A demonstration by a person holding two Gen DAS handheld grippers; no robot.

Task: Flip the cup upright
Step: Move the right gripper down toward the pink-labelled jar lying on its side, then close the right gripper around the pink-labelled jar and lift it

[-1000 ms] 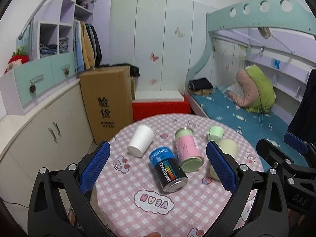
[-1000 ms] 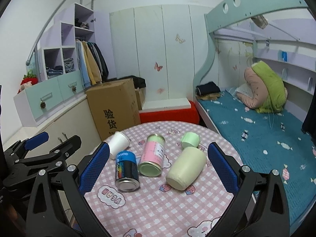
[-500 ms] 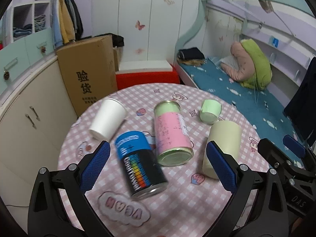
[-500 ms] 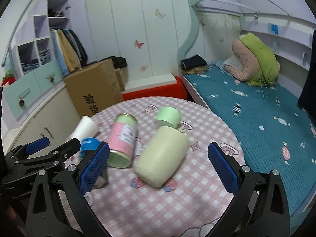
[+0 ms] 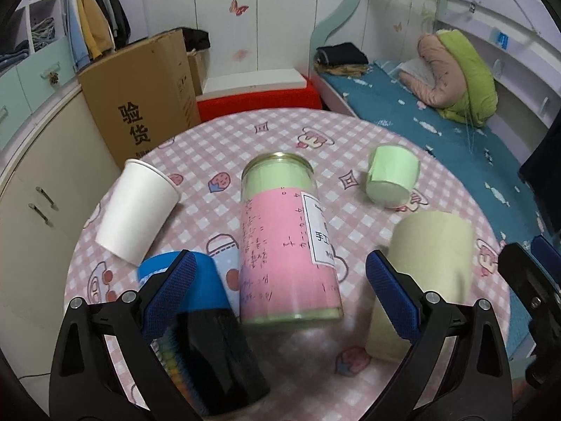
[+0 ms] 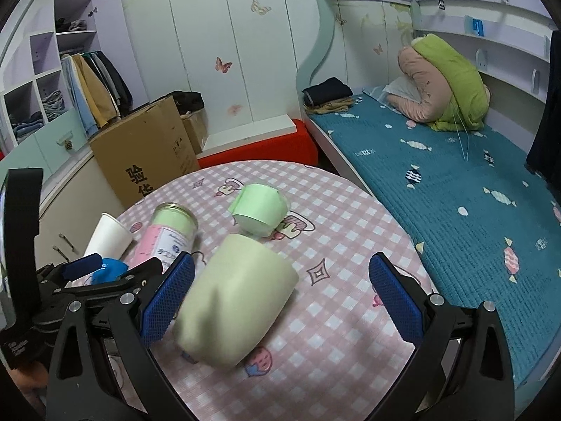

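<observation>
Several cups and cans lie on their sides on a round table with a pink checked cloth (image 5: 280,140). A pink-and-green can (image 5: 287,245) lies between the jaws of my open left gripper (image 5: 280,291). A blue-and-black can (image 5: 207,333) lies at its left finger. A pale cream cup (image 6: 235,301) lies between the jaws of my open right gripper (image 6: 280,291), close to its left finger; it also shows in the left wrist view (image 5: 420,280). A white paper cup (image 5: 136,207) and a small green cup (image 5: 391,179) lie further back.
A cardboard box (image 5: 140,94) and a red bench (image 5: 259,101) stand behind the table. A bed with a teal cover (image 6: 438,175) runs along the right. Cabinets (image 5: 31,193) stand at the left. The left gripper shows in the right wrist view (image 6: 84,280).
Both grippers have moved forward and down toward the table. The pink can now lies between the left jaws and the cream cup between the right jaws. Both stay open.
</observation>
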